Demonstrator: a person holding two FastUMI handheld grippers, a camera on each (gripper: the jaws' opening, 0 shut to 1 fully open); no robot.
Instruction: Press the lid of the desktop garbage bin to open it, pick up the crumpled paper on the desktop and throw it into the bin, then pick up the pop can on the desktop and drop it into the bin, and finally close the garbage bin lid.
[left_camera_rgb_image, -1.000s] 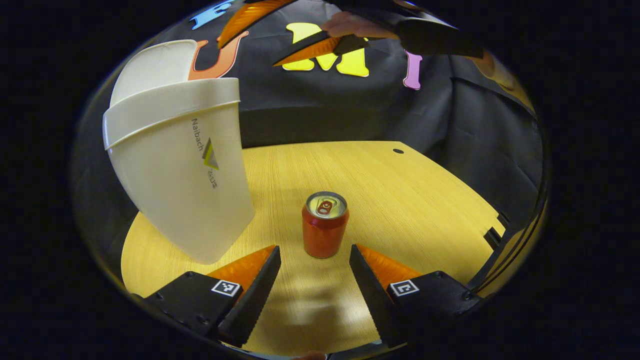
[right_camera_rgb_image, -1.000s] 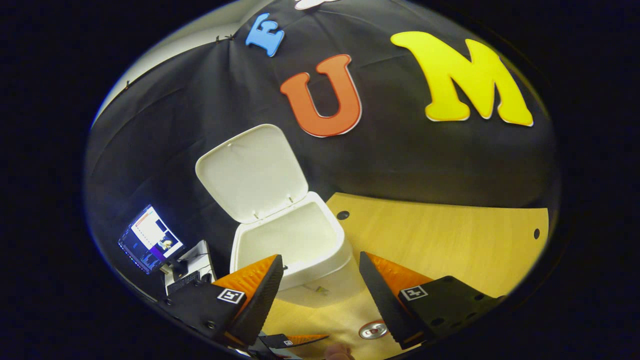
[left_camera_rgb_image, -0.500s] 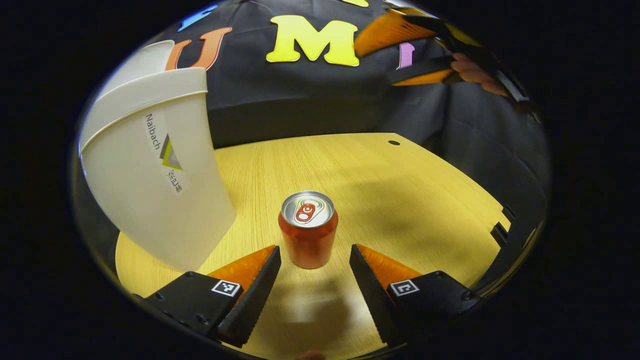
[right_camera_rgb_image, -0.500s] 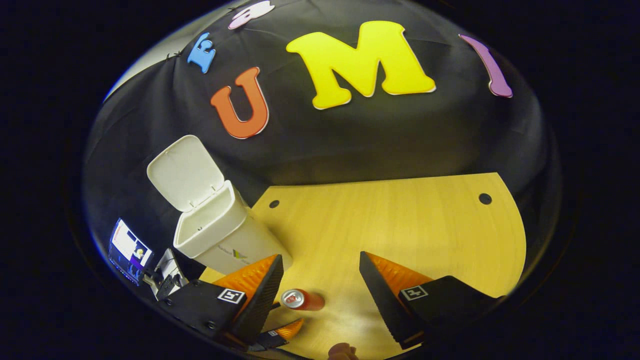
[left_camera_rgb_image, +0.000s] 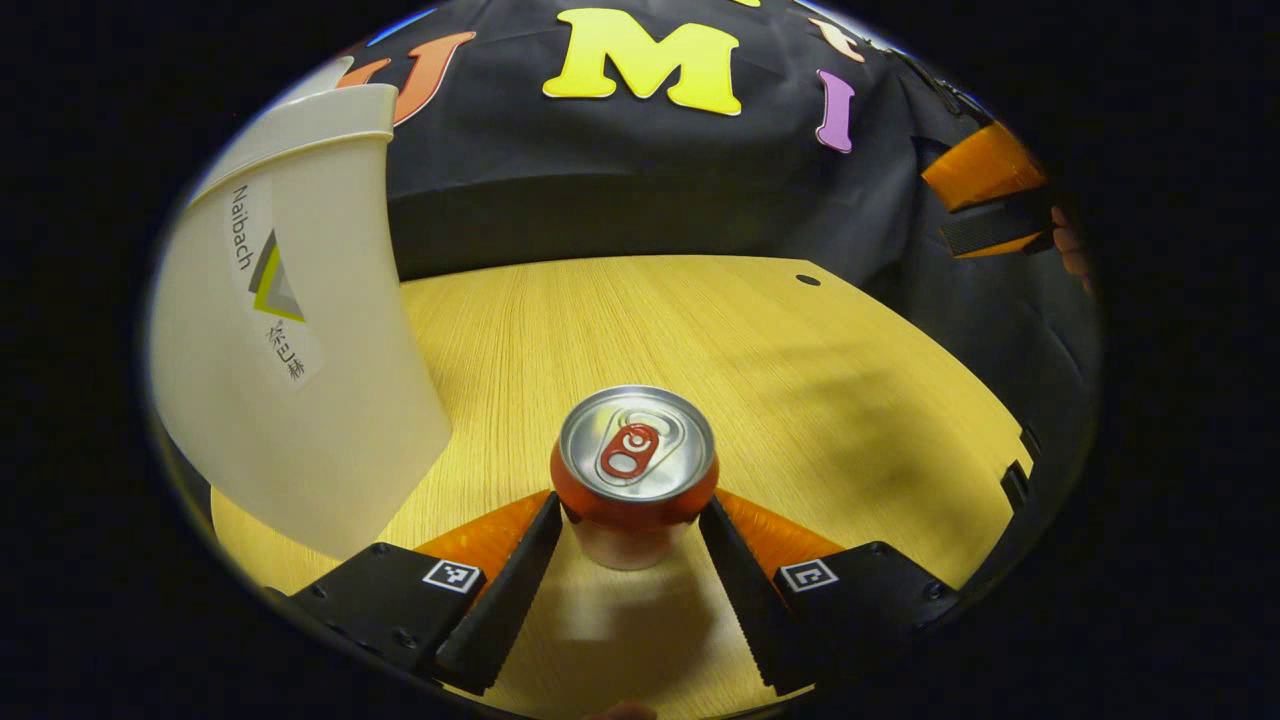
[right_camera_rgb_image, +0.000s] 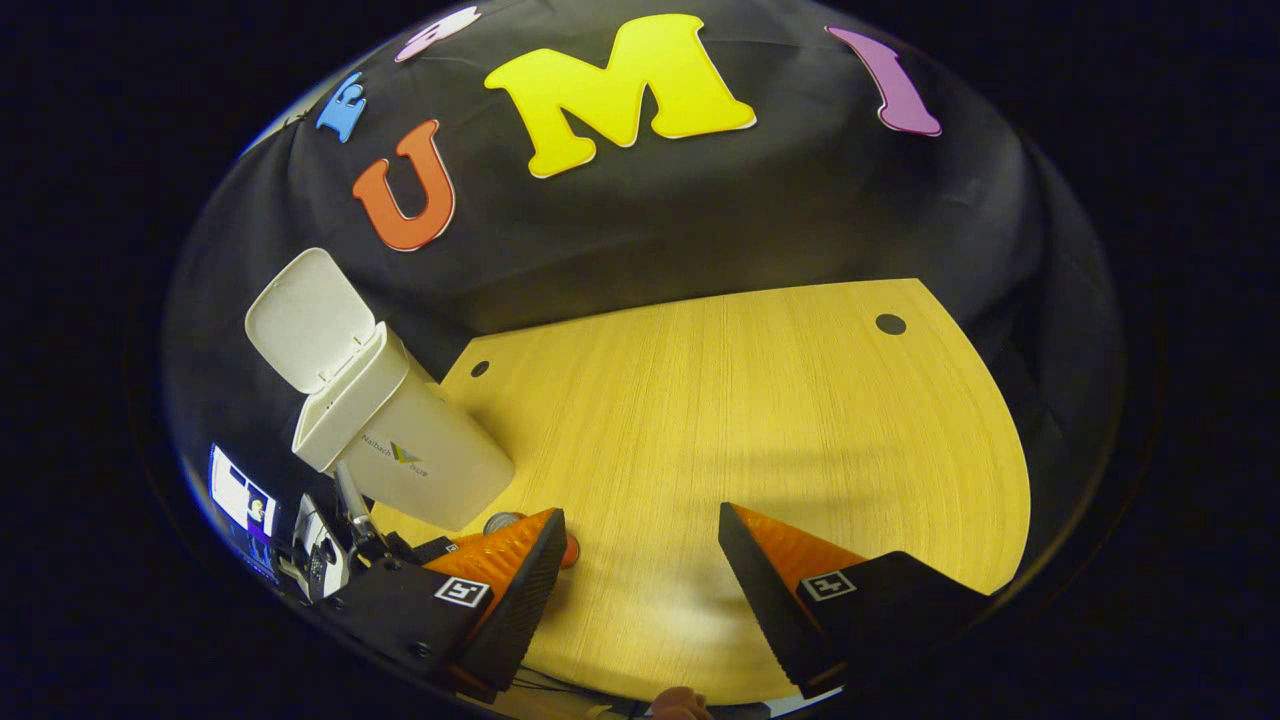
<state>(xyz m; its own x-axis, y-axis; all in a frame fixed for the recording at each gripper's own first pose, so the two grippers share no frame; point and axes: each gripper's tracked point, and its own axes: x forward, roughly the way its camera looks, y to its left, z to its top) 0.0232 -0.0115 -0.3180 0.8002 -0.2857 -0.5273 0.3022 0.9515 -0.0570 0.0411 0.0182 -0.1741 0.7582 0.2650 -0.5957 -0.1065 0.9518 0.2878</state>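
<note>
My left gripper stands wide, jaws flanking the upright pop can on the desk, its long axis vertical and square between my fingers, not yet pinched. Beyond it to the left stands the garbage bin. My right gripper hangs spread and empty, farther off; its view shows the lid raised.

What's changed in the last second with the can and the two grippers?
The left gripper has moved in on the pop can, which now stands upright between its open fingers, not yet squeezed. The right gripper, open and holding nothing, has drawn back from above the bin. The bin's lid stays open and the can stays where it stood.
</note>
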